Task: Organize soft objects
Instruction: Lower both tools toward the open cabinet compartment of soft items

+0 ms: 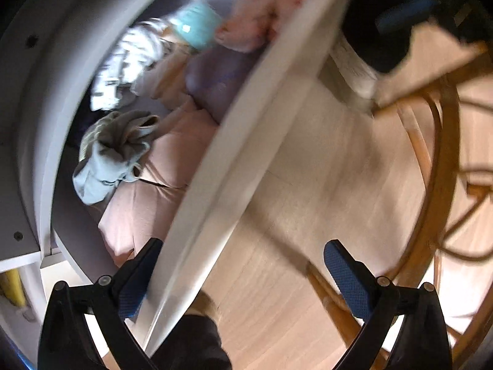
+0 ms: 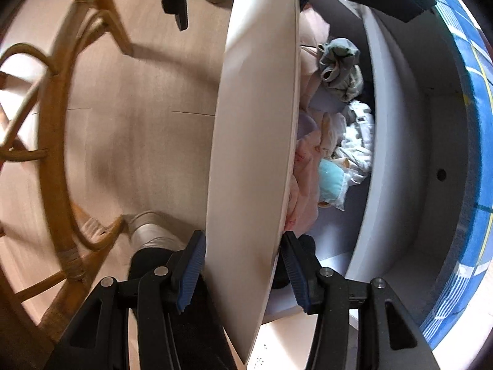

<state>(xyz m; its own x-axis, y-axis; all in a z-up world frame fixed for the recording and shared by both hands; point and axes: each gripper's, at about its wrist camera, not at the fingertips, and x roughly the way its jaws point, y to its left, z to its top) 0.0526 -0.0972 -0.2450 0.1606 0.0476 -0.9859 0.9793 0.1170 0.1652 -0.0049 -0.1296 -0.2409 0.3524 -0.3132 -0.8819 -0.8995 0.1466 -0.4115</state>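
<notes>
An open white drawer holds soft things: pink folded cloth (image 1: 160, 185), a grey-green bundle (image 1: 117, 148), a white patterned cloth (image 1: 129, 58), a teal item (image 1: 197, 27) and a purple item (image 1: 215, 83). The drawer's white front panel (image 1: 246, 141) runs diagonally. My left gripper (image 1: 243, 265) is open with the panel's edge between its fingers. In the right wrist view the same panel (image 2: 255, 141) stands between the fingers of my right gripper (image 2: 245, 252), both pads touching it. The grey-green bundle (image 2: 339, 67) and teal item (image 2: 331, 182) lie inside.
A rattan chair (image 1: 437, 166) stands on the light wood floor (image 1: 308, 215), also in the right wrist view (image 2: 55, 154). A person's feet in socks (image 2: 151, 231) are near the drawer. A blue patterned cover (image 2: 471, 154) lies above the drawer's cabinet.
</notes>
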